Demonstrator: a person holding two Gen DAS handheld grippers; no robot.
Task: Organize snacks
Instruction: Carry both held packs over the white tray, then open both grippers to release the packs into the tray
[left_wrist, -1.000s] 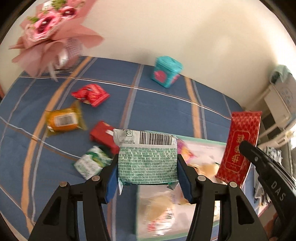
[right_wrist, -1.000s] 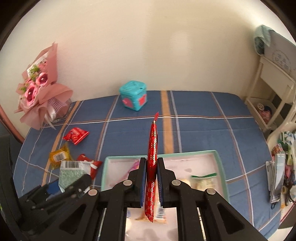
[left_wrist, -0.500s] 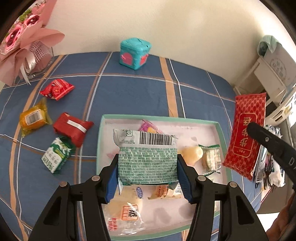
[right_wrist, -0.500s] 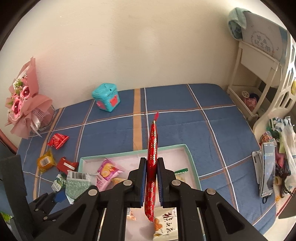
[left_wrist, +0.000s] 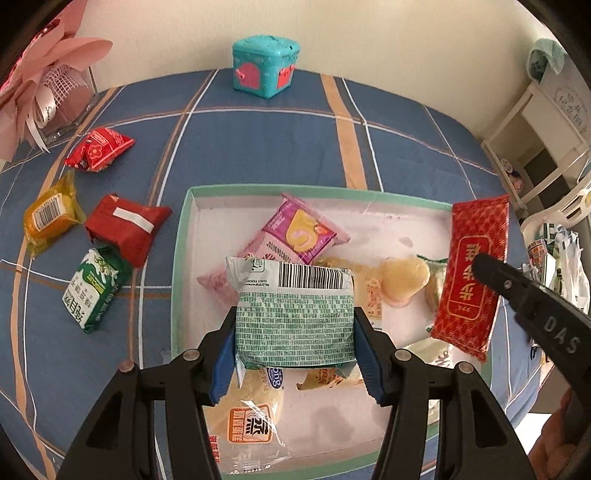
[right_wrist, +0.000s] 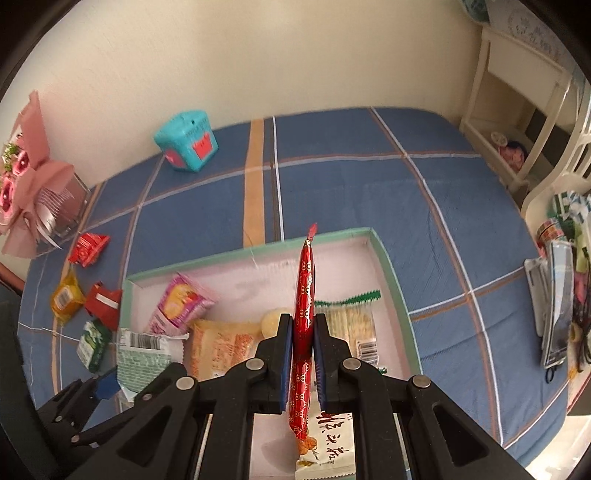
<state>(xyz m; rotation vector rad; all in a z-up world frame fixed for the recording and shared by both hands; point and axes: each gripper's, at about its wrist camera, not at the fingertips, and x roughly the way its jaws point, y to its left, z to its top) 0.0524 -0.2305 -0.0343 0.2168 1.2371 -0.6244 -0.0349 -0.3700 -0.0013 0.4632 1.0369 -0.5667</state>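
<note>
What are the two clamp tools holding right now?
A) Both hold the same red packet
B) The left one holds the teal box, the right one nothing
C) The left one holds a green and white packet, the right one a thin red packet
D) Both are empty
C: the left gripper is clamped on the green and white packet, and the right gripper pinches the thin red packet, both over the tray.
</note>
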